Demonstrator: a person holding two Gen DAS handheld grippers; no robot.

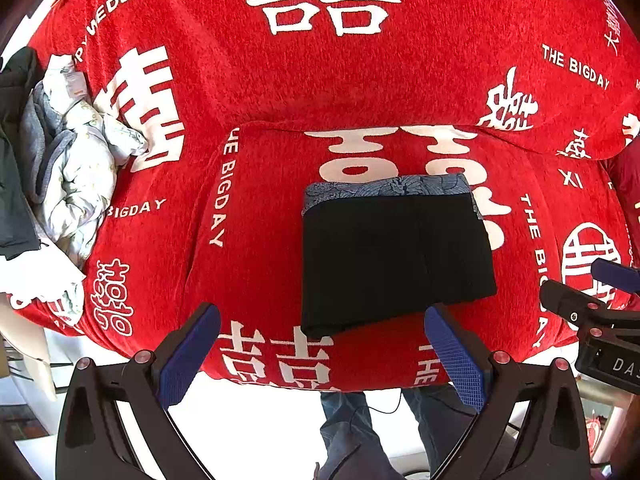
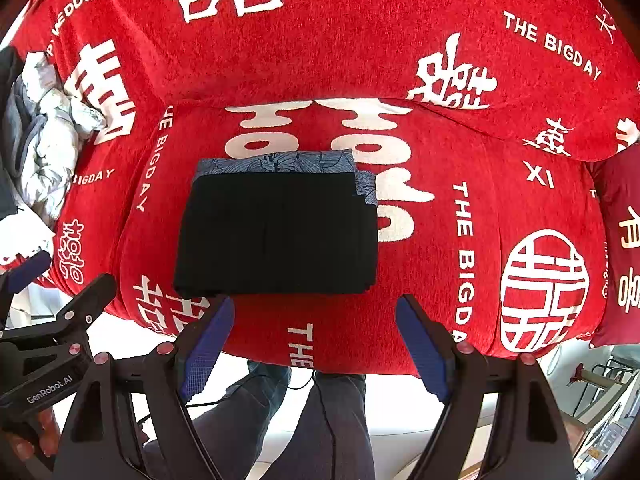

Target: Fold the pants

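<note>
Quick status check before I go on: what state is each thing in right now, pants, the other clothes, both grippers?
Black pants: folded into a flat rectangle on the red cover, resting on a blue patterned folded garment.
Pile of clothes: crumpled, unfolded, at the left end of the cover.
Left gripper: open, empty, above the pants' near edge.
Right gripper: open, empty, clear of the pants.

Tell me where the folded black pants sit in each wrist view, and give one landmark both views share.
Left wrist view: the folded black pants lie right of centre, just beyond the right fingertip.
Right wrist view: the folded black pants lie left of centre, above the left fingertip.
Shared landmark: the pile of pale clothes at the left edge.
</note>
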